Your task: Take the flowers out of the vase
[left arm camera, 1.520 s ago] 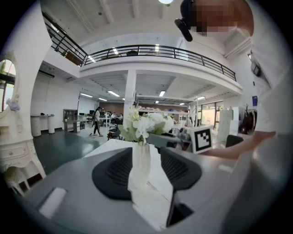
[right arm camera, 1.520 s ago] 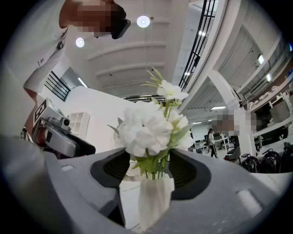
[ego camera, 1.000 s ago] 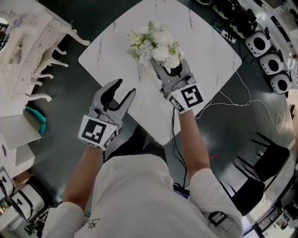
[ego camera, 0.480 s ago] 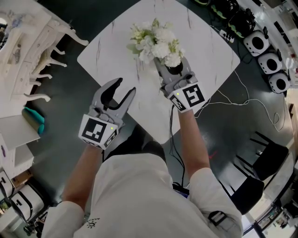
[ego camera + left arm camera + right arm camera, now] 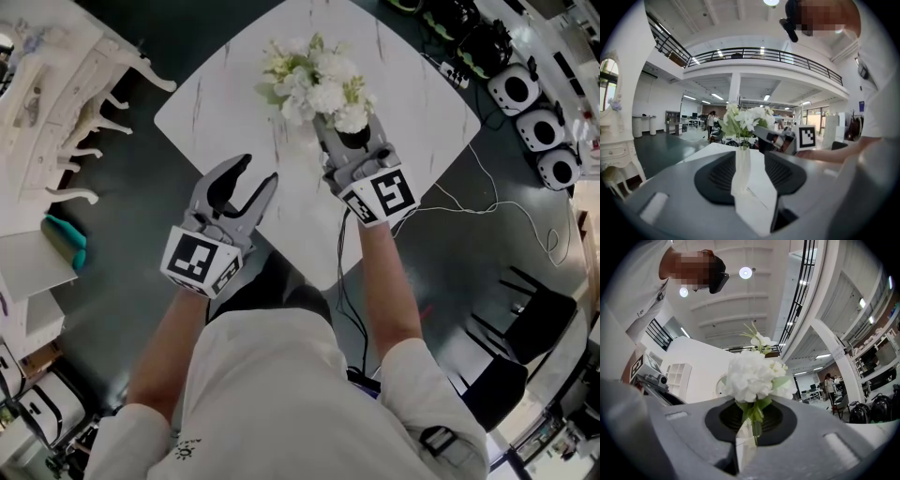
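A bunch of white flowers (image 5: 314, 77) stands over the middle of the white marble table (image 5: 412, 103). In the left gripper view the flowers (image 5: 745, 119) rise from a slim white vase (image 5: 742, 166); the head view hides the vase under the blooms. My right gripper (image 5: 349, 133) sits just below the blooms. Its jaws have just been closing, and the green stems (image 5: 754, 420) are pinched between them under the flower heads (image 5: 752, 376). My left gripper (image 5: 260, 172) hovers open near the table's near-left edge, apart from the vase, holding nothing.
White ornate furniture (image 5: 66, 103) stands at the left, with a teal object (image 5: 70, 239) below it. Round white devices (image 5: 520, 89) line the right side. Cables (image 5: 487, 202) trail over the dark floor, and black chairs (image 5: 530, 328) stand at the lower right.
The right gripper's jaws have narrowed onto the flower stems. Both hands have stayed nearly where they were.
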Demonstrator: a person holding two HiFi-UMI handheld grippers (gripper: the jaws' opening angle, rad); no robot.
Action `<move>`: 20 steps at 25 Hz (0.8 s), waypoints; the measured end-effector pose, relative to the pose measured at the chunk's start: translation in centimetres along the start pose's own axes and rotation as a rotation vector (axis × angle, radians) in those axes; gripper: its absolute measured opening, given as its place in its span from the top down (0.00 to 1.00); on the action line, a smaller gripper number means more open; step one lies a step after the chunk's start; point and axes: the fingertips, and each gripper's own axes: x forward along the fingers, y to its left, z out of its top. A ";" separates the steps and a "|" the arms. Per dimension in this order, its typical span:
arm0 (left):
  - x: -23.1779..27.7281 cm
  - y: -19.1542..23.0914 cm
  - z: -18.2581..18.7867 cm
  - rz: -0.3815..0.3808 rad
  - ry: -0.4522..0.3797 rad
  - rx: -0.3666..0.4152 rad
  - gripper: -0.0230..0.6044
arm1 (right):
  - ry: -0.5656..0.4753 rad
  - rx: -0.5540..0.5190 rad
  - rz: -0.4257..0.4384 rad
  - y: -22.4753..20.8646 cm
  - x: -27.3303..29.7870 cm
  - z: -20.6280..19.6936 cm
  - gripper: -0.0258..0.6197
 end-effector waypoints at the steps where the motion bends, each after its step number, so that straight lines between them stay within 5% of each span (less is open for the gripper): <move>1: 0.1 -0.1 0.0 -0.003 -0.003 -0.008 0.71 | -0.001 -0.003 0.000 0.1 0.0 0.2 0.90; 20: 0.5 -1.6 0.7 -0.030 -0.066 -0.077 0.71 | -0.040 -0.020 0.004 0.9 0.8 4.5 0.91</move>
